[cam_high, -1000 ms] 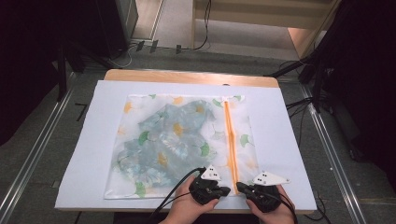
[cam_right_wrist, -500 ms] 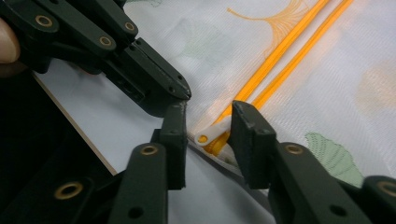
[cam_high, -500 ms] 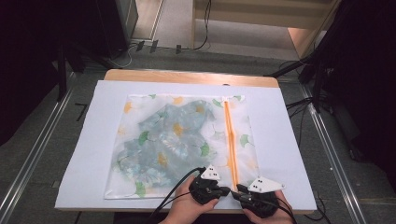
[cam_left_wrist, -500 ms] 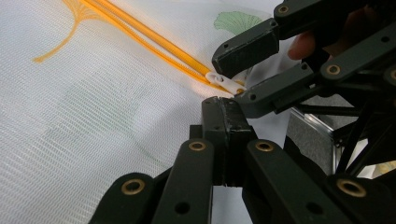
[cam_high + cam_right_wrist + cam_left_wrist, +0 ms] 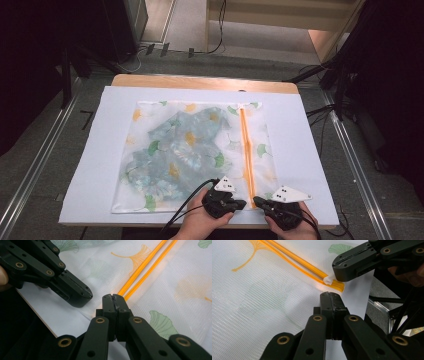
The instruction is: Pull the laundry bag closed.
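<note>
High view, white mesh bag with leaf print, orange zipper, left gripper and right gripper clamped closed.

Left tool jaws shut, right tool jaws just closing shut, tips nearly meeting, hands low.

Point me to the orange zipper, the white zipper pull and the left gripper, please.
orange zipper (image 5: pixel 245 145), high view, middle of its length.
white zipper pull (image 5: pixel 327 280), left gripper view, the white tab at the zipper's end.
left gripper (image 5: pixel 331 295), left gripper view, tips of its closed jaws.
</note>
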